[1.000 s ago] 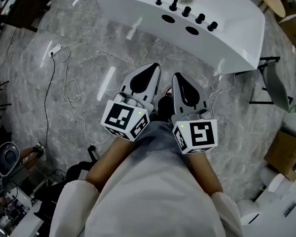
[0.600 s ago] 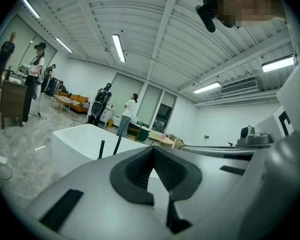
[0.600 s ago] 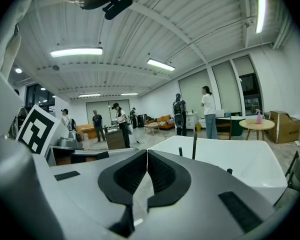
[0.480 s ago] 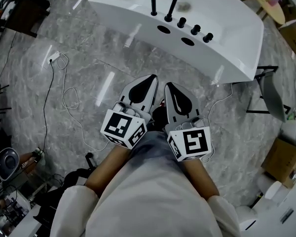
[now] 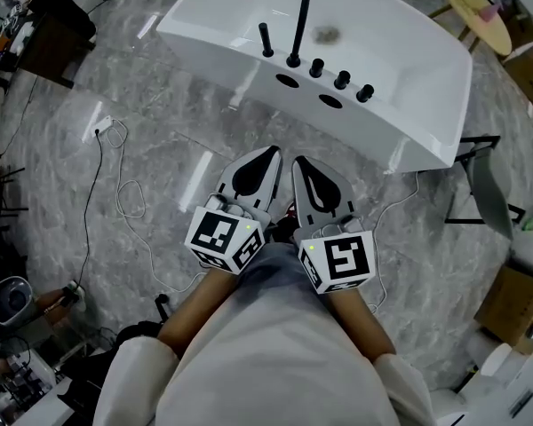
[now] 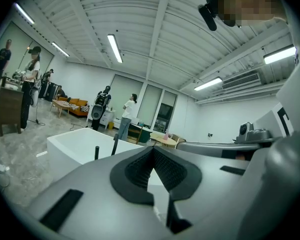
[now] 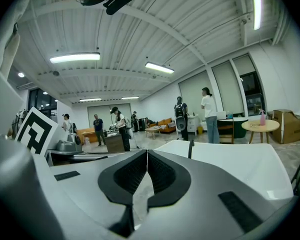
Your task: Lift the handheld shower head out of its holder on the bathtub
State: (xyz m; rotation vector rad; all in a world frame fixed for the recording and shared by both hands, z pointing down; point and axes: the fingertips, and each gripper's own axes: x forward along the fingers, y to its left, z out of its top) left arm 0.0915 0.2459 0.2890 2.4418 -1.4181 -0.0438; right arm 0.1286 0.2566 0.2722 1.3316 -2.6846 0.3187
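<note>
A white bathtub point(image 5: 400, 78) stands on the marble floor ahead of me. On its near rim a short black handheld shower head point(image 5: 265, 39) stands upright in its holder, left of a taller black spout point(image 5: 299, 25) and three black knobs point(image 5: 342, 79). My left gripper point(image 5: 271, 153) and right gripper point(image 5: 299, 162) hang side by side over the floor, short of the tub, both shut and empty. The left gripper view shows the shower head point(image 6: 96, 152) and the spout point(image 6: 115, 145) beyond the shut left gripper point(image 6: 152, 149). In the right gripper view the right gripper point(image 7: 147, 152) is shut too.
A white cable point(image 5: 115, 162) loops over the floor at the left. A black metal stand point(image 5: 480, 162) is right of the tub, a cardboard box point(image 5: 515, 282) lies further right, and a round table point(image 5: 475, 3) is behind. Several people point(image 7: 207, 114) stand in the far room.
Both grippers have drawn closer together, still shut. The head view has shifted, so more of the tub and its fittings shows.
</note>
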